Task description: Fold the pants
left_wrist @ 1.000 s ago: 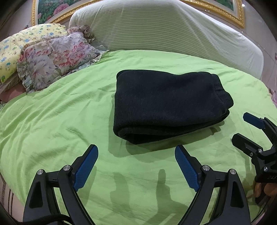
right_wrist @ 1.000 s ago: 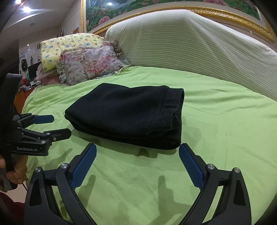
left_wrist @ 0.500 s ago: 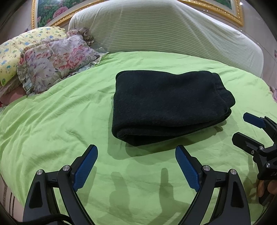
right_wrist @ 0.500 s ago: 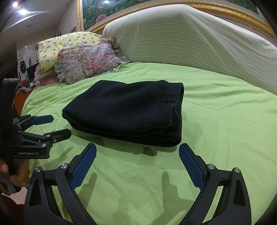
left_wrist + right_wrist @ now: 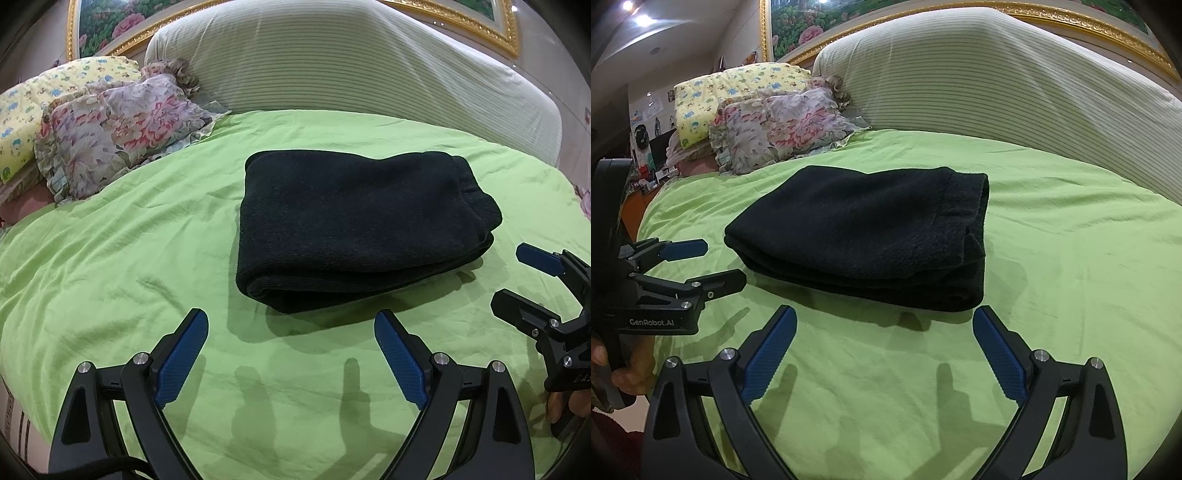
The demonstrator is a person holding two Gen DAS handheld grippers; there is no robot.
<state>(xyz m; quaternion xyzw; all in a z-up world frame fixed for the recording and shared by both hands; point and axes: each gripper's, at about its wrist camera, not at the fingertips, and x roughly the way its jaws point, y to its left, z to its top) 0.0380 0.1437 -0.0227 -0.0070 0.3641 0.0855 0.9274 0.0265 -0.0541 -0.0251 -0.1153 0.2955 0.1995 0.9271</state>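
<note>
The black pants [image 5: 354, 225] lie folded into a thick rectangular stack on the green bed sheet [image 5: 122, 258]; they also show in the right wrist view [image 5: 864, 232]. My left gripper [image 5: 291, 325] is open and empty, hovering just in front of the stack's near edge. It also shows in the right wrist view [image 5: 720, 262] at the left. My right gripper [image 5: 884, 321] is open and empty, in front of the stack's near right corner. It shows in the left wrist view [image 5: 517, 280] at the right edge.
A floral pillow [image 5: 110, 136] and a yellow patterned pillow [image 5: 22, 110] lie at the back left. A large striped bolster [image 5: 351, 70] runs along the headboard. Room furniture [image 5: 646, 147] stands beyond the bed's left edge.
Both grippers have drifted slightly back and lower; the pants sit a little higher in both views. The pants have not moved and both grippers stay open.
</note>
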